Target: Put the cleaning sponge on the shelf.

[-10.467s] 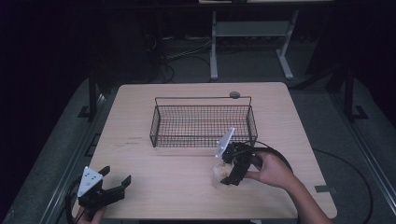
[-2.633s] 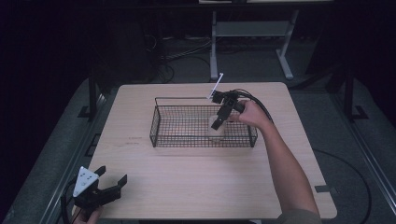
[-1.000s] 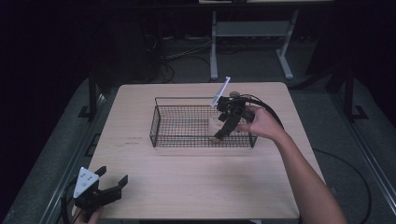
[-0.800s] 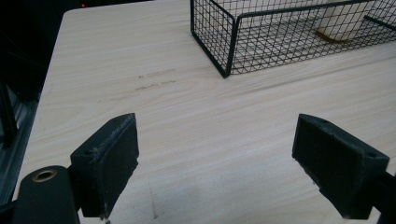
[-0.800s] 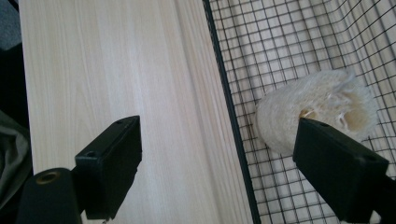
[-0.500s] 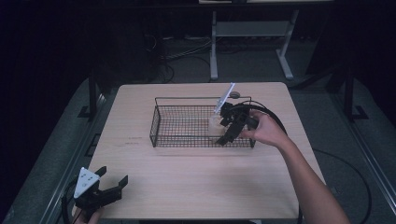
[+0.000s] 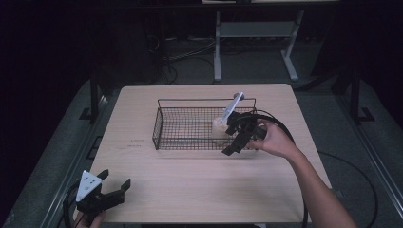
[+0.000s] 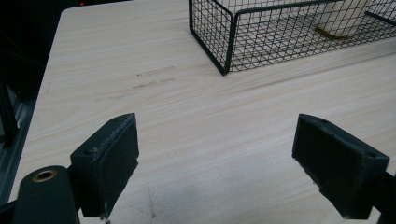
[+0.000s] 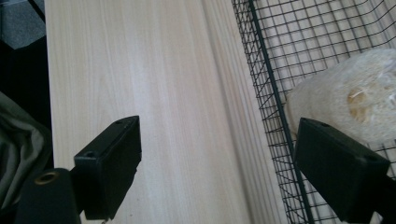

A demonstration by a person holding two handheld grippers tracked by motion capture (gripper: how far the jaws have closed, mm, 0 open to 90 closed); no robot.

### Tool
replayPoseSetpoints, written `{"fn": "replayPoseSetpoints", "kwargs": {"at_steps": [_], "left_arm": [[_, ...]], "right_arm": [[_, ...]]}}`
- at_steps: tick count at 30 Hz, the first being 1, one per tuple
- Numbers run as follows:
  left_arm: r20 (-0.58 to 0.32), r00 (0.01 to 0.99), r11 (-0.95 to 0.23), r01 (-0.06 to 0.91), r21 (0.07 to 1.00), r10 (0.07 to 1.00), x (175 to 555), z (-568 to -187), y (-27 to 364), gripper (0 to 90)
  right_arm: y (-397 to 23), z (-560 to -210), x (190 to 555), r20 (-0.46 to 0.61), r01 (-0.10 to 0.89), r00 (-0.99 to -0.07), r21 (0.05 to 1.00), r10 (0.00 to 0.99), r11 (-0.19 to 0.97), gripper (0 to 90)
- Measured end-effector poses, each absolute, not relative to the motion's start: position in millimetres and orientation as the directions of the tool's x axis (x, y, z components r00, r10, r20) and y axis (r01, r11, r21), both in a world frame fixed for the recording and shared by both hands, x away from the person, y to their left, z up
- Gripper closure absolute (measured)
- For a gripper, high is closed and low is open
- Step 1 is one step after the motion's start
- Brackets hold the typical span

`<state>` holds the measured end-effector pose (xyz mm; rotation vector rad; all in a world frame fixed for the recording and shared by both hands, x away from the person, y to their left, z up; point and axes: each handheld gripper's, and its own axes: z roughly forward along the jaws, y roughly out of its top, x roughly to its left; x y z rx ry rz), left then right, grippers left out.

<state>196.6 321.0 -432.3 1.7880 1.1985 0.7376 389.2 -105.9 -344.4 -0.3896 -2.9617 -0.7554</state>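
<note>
A black wire basket [image 7: 204, 100] stands in the middle of the wooden table [image 7: 190, 190]. A pale, fibrous loofah-like lump [image 7: 219, 124] lies inside its right end, free of any jaws. My right gripper [image 7: 233, 140] is open over the basket's front right rim, just beside the lump. In the right gripper view [image 9: 215, 158] the rim [image 9: 266, 79] runs between the jaws, with the lump [image 9: 359, 98] behind the right jaw. My left gripper [image 7: 115, 179] rests open at the table's front left corner and holds nothing [image 8: 215, 149].
The left gripper view shows the basket's near corner [image 8: 229, 42] and the lump [image 8: 343, 18] beyond the mesh. A cable [image 7: 285, 130] loops from the right gripper over the table's right side. Bare tabletop lies in front of the basket. A white table frame [image 7: 256, 31] stands on the floor beyond.
My right gripper carried the pale lump from the table into the basket, let go of it and drew back toward the front rim. The left gripper has barely moved.
</note>
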Motion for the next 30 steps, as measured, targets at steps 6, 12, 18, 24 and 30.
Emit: {"fn": "replayPoseSetpoints", "kwargs": {"at_steps": [6, 12, 18, 24, 30], "left_arm": [[0.020, 0.371, -0.193, 0.436, 0.879, 0.928, 196.8, -432.5, 320.9, 13.8], [0.019, 0.371, -0.194, 0.442, 0.876, 0.928, 197.2, -433.1, 319.8, 13.8], [0.022, 0.373, -0.197, 0.439, 0.877, 0.928, 197.0, -432.8, 320.3, 13.8], [0.022, 0.373, -0.197, 0.439, 0.877, 0.928, 197.1, -433.0, 320.0, 13.8], [0.022, 0.374, -0.199, 0.441, 0.875, 0.927, 197.1, -433.3, 319.7, 13.8]], "right_arm": [[-108.5, -350.4, 384.6, 0.136, 0.262, -0.965, 0.448, 0.225, 0.854, 14.6], [-106.7, -349.4, 375.2, 0.126, 0.240, -0.971, 0.458, 0.205, 0.856, 14.6], [-109.3, -355.7, 370.6, 0.134, 0.244, -0.970, 0.451, 0.205, 0.859, 14.6], [-112.1, -362.3, 364.6, 0.142, 0.249, -0.968, 0.454, 0.206, 0.855, 14.6], [-113.8, -367.4, 358.7, 0.140, 0.237, -0.971, 0.446, 0.194, 0.863, 14.6]]}}
